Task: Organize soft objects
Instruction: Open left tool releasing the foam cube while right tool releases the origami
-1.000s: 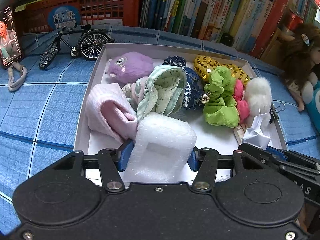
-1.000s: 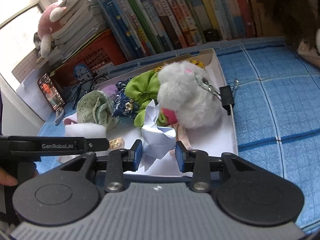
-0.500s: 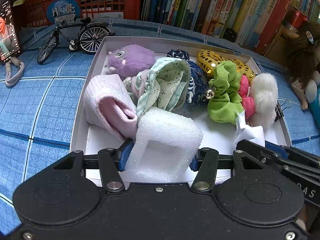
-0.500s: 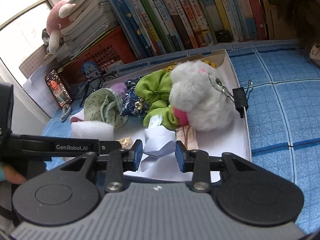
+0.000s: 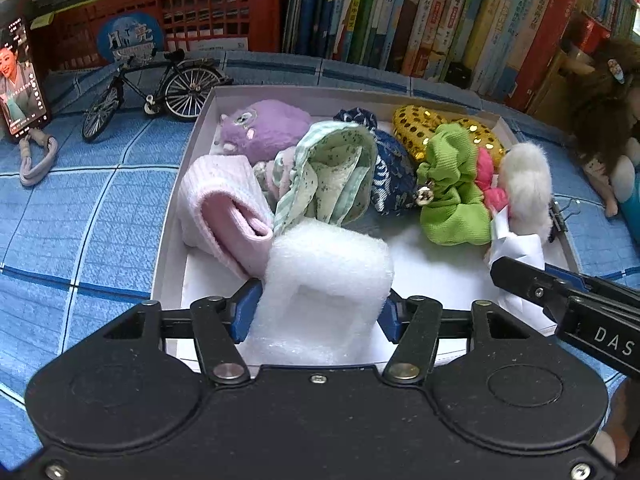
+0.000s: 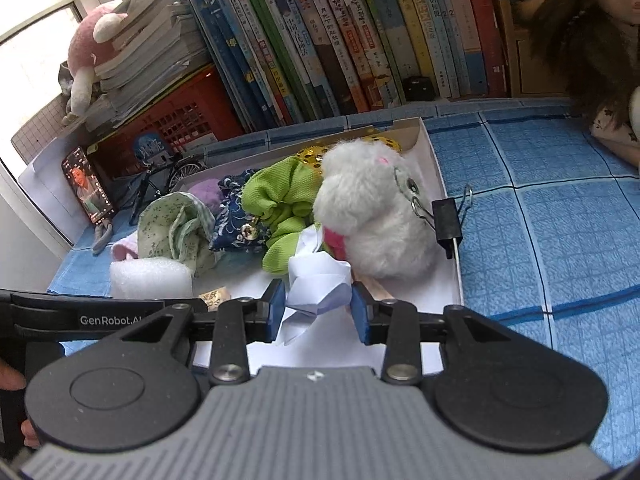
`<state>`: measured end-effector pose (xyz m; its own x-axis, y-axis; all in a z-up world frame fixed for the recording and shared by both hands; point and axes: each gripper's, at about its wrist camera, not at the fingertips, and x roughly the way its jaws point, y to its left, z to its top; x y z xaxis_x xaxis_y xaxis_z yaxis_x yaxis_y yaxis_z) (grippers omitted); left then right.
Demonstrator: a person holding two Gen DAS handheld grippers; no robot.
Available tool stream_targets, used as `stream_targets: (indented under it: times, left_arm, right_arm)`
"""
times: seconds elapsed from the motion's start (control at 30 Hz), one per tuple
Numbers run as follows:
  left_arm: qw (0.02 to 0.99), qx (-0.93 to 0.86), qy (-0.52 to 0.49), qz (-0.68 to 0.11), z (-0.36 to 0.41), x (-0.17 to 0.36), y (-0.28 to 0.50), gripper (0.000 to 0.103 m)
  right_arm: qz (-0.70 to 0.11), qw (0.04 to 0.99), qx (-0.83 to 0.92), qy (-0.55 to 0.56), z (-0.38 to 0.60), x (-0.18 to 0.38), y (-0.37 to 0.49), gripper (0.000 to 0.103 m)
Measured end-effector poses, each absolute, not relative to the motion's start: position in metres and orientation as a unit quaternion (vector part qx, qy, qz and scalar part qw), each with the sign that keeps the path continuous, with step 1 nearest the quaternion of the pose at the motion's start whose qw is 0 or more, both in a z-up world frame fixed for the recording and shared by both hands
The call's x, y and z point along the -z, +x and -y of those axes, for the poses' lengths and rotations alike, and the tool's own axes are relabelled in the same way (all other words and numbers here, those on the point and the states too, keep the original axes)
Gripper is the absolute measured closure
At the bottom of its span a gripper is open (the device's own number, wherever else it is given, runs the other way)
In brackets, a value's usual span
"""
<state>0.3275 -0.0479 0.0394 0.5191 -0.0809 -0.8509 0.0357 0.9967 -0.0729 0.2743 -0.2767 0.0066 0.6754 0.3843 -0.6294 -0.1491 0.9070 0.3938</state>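
My left gripper [image 5: 318, 312] is shut on a white foam block [image 5: 324, 292], held over the front of a white shallow box [image 5: 200, 120]. My right gripper [image 6: 319, 308] is shut on a crumpled white paper [image 6: 316, 284] at the box's front right. The foam block also shows in the right wrist view [image 6: 150, 280]. In the box lie a pink folded cloth [image 5: 224, 212], a purple plush [image 5: 264, 128], a green patterned cloth [image 5: 332, 172], a dark blue pouch [image 5: 390, 172], a green scrunchie [image 5: 452, 184], a gold sequin piece [image 5: 416, 128] and a white fluffy plush [image 6: 372, 216].
The box sits on a blue checked cloth [image 5: 80, 208]. A model bicycle [image 5: 152, 88], a phone [image 5: 20, 80] and a red crate [image 5: 180, 8] stand at the back left. Books [image 5: 440, 20] line the back. A doll [image 6: 592, 40] is at the right. A black binder clip [image 6: 448, 220] grips the box's right wall.
Both grippers have pulled back and lifted a little with their loads. The paper has come away from the white plush. The box's contents have not moved.
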Motion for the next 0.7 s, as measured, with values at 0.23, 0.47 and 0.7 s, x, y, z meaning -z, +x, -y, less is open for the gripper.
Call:
stream_targets:
  times: [0.23, 0.47, 0.7]
  left_arm:
    - [0.878, 0.035, -0.029, -0.477, 0.043, -0.059, 0.315, 0.034]
    - [0.891, 0.039, -0.031, -0.451, 0.038, -0.085, 0.293, 0.031]
    - [0.915, 0.057, -0.014, -0.399, 0.036, -0.113, 0.255, 0.026]
  right_arm:
    - [-0.356, 0.909, -0.154, 0.154, 0.275, -0.024, 0.261, 0.039]
    - [-0.325, 0.922, -0.148, 0.148, 0.272, -0.051, 0.24, 0.031]
    - [-0.279, 0.942, -0.134, 0.13, 0.27, -0.076, 0.208, 0.017]
